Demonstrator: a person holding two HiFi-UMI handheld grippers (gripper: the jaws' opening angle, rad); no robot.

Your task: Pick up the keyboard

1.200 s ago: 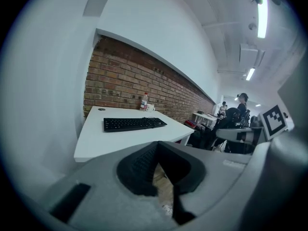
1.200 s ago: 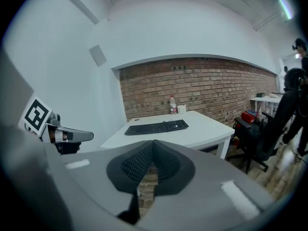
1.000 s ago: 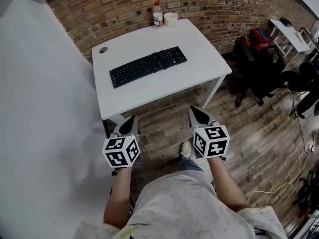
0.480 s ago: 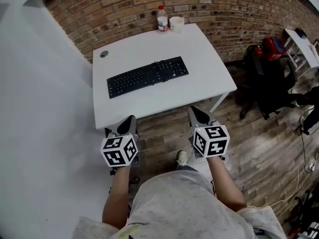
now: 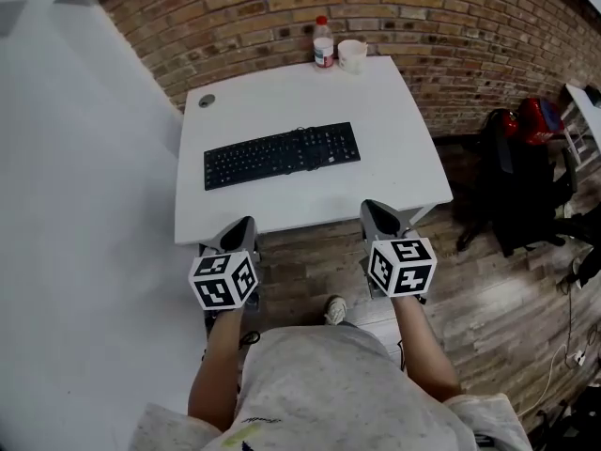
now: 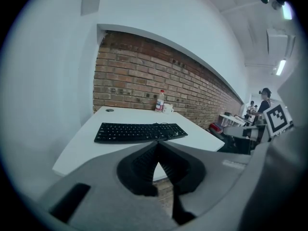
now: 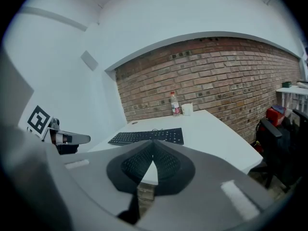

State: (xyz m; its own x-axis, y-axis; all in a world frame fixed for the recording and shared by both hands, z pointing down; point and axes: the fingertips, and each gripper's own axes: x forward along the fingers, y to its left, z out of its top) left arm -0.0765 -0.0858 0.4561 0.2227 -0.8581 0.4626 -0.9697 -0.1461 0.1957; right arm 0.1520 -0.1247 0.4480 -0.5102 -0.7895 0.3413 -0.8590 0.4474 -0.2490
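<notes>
A black keyboard (image 5: 282,155) lies across the middle of a white table (image 5: 404,172), its cable bunched at its far edge. In the left gripper view the keyboard (image 6: 139,132) sits just beyond the jaw tips, and in the right gripper view the keyboard (image 7: 147,136) does too. My left gripper (image 5: 246,222) hangs at the table's near edge on the left, shut and holding nothing. My right gripper (image 5: 368,205) is at the near edge on the right, also shut and holding nothing. Both point toward the table, short of the keyboard.
A plastic bottle (image 5: 323,43) and a white cup (image 5: 351,55) stand at the table's far edge against the brick wall. A round cable hole (image 5: 206,101) is at the far left corner. A dark office chair (image 5: 521,181) and red bag (image 5: 533,118) stand to the right.
Both grippers have moved forward to the table's near edge, and the table now fills more of the head view. The jaws stayed shut throughout.
</notes>
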